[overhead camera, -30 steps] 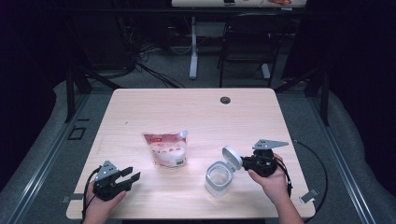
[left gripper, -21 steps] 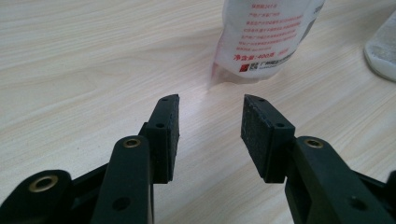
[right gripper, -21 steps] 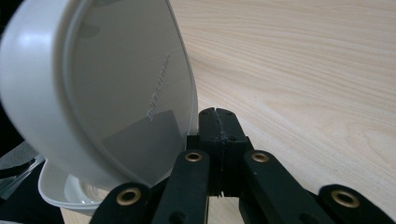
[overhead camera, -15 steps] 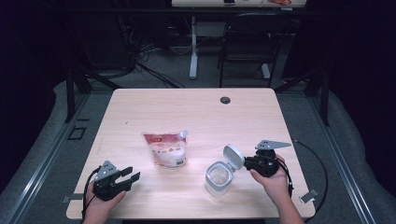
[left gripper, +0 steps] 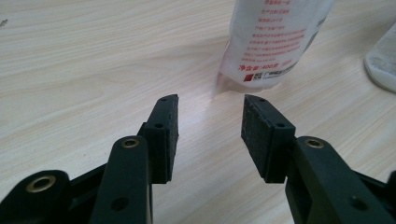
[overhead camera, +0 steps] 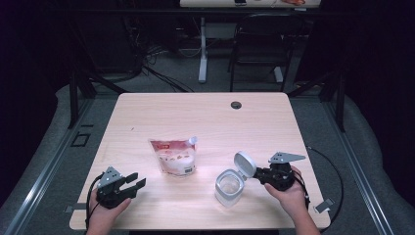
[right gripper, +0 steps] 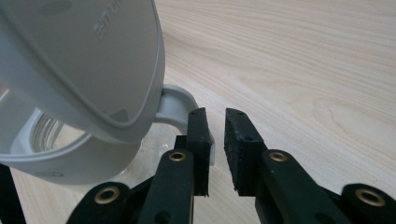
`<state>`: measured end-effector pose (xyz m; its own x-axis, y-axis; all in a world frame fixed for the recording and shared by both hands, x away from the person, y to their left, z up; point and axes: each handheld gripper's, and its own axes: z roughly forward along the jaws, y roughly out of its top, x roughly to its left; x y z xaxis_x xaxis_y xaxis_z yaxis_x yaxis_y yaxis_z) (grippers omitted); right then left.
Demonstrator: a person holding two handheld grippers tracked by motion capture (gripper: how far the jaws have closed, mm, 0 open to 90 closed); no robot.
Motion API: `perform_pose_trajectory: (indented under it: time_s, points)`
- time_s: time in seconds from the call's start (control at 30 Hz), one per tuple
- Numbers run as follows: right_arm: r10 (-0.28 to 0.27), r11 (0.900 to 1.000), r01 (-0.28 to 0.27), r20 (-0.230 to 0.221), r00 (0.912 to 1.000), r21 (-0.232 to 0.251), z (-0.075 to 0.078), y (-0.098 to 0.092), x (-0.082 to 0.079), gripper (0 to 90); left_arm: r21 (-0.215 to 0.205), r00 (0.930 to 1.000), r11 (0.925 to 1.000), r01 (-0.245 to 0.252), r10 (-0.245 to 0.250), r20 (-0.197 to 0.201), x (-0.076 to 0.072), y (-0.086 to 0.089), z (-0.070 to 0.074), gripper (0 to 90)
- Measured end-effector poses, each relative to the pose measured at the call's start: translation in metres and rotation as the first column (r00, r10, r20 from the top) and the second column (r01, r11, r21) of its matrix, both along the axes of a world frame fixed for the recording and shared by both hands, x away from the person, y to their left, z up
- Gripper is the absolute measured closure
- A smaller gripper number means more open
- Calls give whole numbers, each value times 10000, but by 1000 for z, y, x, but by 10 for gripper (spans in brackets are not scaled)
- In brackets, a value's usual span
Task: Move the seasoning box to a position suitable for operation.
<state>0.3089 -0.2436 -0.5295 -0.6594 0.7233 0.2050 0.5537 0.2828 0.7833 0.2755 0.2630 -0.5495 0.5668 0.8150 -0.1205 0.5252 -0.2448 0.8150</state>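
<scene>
A clear plastic container [overhead camera: 228,187] stands near the table's front right with its grey hinged lid [overhead camera: 244,164] swung up. My right gripper [overhead camera: 255,175] sits just right of that lid. In the right gripper view the lid [right gripper: 84,60] looms at the left and its white tab [right gripper: 175,100] reaches to the left jaw. The right gripper [right gripper: 215,114] has just been opening; a narrow gap shows between the pads, and they do not press on the tab. My left gripper [overhead camera: 137,180] rests at the front left, open and empty [left gripper: 210,105], pointing at a white and red pouch [left gripper: 273,42].
The pouch [overhead camera: 173,155] lies flat mid-table, left of the container. A round cable hole [overhead camera: 236,105] sits near the table's [overhead camera: 205,117] far edge. A chair and desk legs stand beyond it. Cables trail from both grippers over the front edge.
The right gripper has edged slightly to the right, away from the raised lid. The lid stays up. The left gripper has not moved.
</scene>
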Motion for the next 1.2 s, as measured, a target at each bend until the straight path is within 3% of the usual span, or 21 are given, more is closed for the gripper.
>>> perform_pose_trajectory:
  time_s: [0.5,0.8,1.07,1.1,1.13,1.2]
  points:
    - [520,9979,-523,-96,9986,-385,-11,5,-6,666,-98,10000,9999,82,-81,44,3,-2,1,563]
    - [434,9984,-424,249,9987,-384,-18,14,-1,605,-35,10000,10000,64,-64,40,1,-1,1,563]
    - [227,9994,-220,298,9993,-250,-22,19,4,637,-38,10000,10000,-6,6,56,-1,0,1,563]
    - [259,9994,-253,260,9993,-226,-22,19,4,654,-31,10000,10000,-7,7,61,-1,0,1,563]
    - [367,9990,-362,200,9991,-244,-22,21,5,726,-15,10000,10000,-4,4,70,-1,1,1,563]
    - [417,9990,-414,182,9990,-172,-23,22,5,755,-26,10000,10000,-14,14,76,-2,1,1,563]
